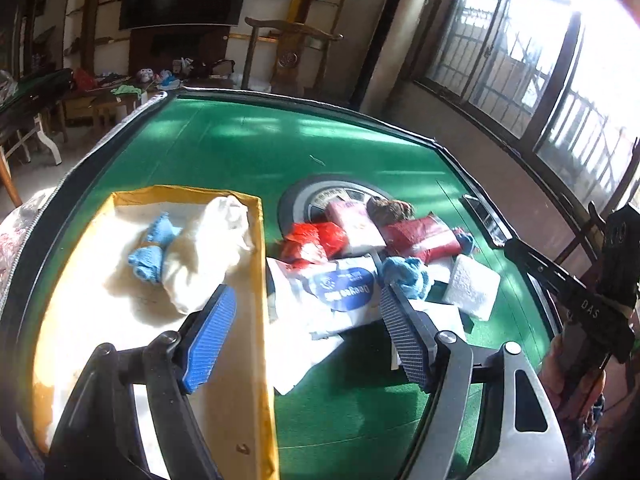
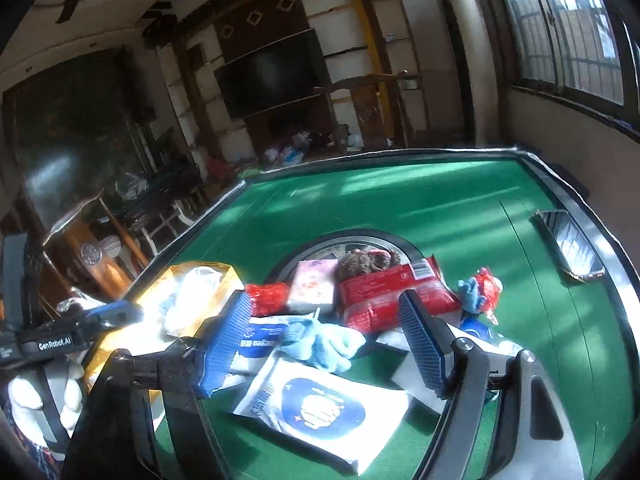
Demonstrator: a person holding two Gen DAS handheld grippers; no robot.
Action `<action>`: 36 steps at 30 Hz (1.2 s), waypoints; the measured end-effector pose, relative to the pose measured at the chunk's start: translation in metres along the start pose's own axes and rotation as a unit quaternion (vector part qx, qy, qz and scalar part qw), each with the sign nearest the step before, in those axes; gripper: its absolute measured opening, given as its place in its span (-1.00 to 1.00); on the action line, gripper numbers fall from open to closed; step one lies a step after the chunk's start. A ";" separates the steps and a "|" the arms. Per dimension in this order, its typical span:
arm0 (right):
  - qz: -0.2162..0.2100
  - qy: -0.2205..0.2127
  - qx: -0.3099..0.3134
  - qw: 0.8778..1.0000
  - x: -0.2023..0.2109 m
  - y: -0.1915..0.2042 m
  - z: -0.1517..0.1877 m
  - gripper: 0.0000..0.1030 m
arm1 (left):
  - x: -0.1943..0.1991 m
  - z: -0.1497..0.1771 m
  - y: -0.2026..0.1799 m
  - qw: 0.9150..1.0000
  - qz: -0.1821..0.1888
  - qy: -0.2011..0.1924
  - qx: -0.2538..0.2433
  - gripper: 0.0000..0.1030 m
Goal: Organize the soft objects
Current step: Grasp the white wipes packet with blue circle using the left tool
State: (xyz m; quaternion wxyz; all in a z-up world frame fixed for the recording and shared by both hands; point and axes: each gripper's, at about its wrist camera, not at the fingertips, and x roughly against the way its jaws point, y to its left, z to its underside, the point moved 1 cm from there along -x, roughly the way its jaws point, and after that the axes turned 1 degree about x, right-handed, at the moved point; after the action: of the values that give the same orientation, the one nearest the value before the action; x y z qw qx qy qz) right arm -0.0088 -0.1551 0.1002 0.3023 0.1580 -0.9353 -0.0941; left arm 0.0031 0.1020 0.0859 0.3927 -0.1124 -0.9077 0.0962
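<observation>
A yellow box [image 1: 262,240] stands on the green table at the left, holding a white cloth [image 1: 212,248] and a rolled blue cloth [image 1: 154,252]. My left gripper [image 1: 307,292] is open over the box's right wall, with nothing between its pads. To the right lies a pile: a red bag [image 1: 316,240], a pink pack [image 1: 356,224], a red packet [image 1: 424,236], a blue glove [image 1: 404,274], wipes packs [image 1: 344,284] and a white block [image 1: 472,288]. My right gripper [image 2: 325,300] is open above the blue glove [image 2: 320,340] and a wipes pack [image 2: 316,404], gripping nothing.
A phone [image 2: 572,244] lies near the table's right rim. A round disc [image 2: 400,242] is set in the felt under the pile, with a brown knit item [image 2: 368,260] on it. A white-gloved hand [image 2: 24,396] holds the left tool. Chairs and cluttered furniture stand beyond the table.
</observation>
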 end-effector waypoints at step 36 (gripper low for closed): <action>0.008 -0.008 -0.194 0.981 0.014 -0.116 0.020 0.38 | -0.040 0.098 -0.200 0.865 0.053 0.004 -0.499 0.50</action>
State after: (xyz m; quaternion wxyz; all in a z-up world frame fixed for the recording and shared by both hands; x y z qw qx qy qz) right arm -0.0043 -0.2666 0.0603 0.3202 0.0883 -0.9031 -0.2722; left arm -0.0677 -0.1088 0.0446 0.2825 -0.3419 -0.8253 -0.3495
